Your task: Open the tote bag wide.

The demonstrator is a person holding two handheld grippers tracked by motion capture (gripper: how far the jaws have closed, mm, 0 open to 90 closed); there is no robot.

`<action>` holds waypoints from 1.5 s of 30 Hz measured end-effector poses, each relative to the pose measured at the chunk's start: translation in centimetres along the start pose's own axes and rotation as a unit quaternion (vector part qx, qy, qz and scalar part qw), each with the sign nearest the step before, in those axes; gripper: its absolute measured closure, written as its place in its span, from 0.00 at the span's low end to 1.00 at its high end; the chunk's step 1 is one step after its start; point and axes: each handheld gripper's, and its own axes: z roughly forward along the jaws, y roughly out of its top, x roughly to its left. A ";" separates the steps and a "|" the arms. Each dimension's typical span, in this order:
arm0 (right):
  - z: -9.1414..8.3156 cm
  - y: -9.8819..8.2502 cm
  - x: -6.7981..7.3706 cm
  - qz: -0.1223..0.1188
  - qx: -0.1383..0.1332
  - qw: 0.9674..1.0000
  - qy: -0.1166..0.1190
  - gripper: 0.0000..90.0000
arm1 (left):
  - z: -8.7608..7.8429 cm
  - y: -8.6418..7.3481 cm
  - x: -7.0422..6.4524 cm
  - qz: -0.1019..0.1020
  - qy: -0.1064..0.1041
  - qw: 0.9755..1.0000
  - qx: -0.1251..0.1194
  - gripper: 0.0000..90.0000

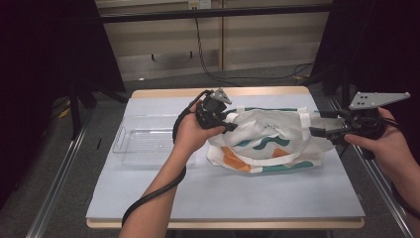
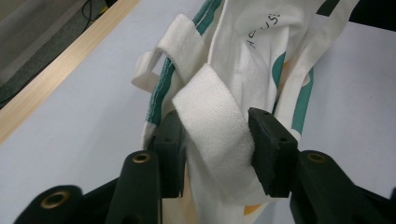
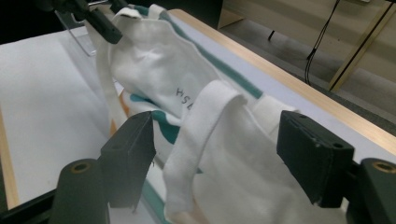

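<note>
Left gripper [image 2: 212, 154] is clamping the tote bag's [image 1: 267, 136] strap [image 2: 215, 121], right gripper [image 3: 217, 161] is straddling the other strap [image 3: 205, 135] unclenched; next, probably closing it.

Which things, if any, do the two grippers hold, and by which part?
The left gripper pinches the tote bag by a handle strap; the right gripper straddles another strap, open.

Left gripper [image 1: 229, 122] points right, forearm reaching in from below, jaws closed on a strap. Right gripper [image 1: 317, 130] points left, jaws apart, touching nothing.
</note>
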 end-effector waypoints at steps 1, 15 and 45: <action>0.0 0.0 0.0 0.000 0.000 1.000 0.000 0.31 | -0.1 0.0 0.0 0.000 -0.002 1.000 0.000 0.67; 0.5 1.1 -2.3 0.020 -0.004 1.000 -0.011 0.35 | -0.2 0.0 -0.1 0.019 0.000 1.000 0.009 0.70; 4.2 1.7 -4.4 0.032 0.031 0.999 0.005 0.57 | 0.0 -0.3 0.3 0.019 -0.006 1.000 -0.002 0.70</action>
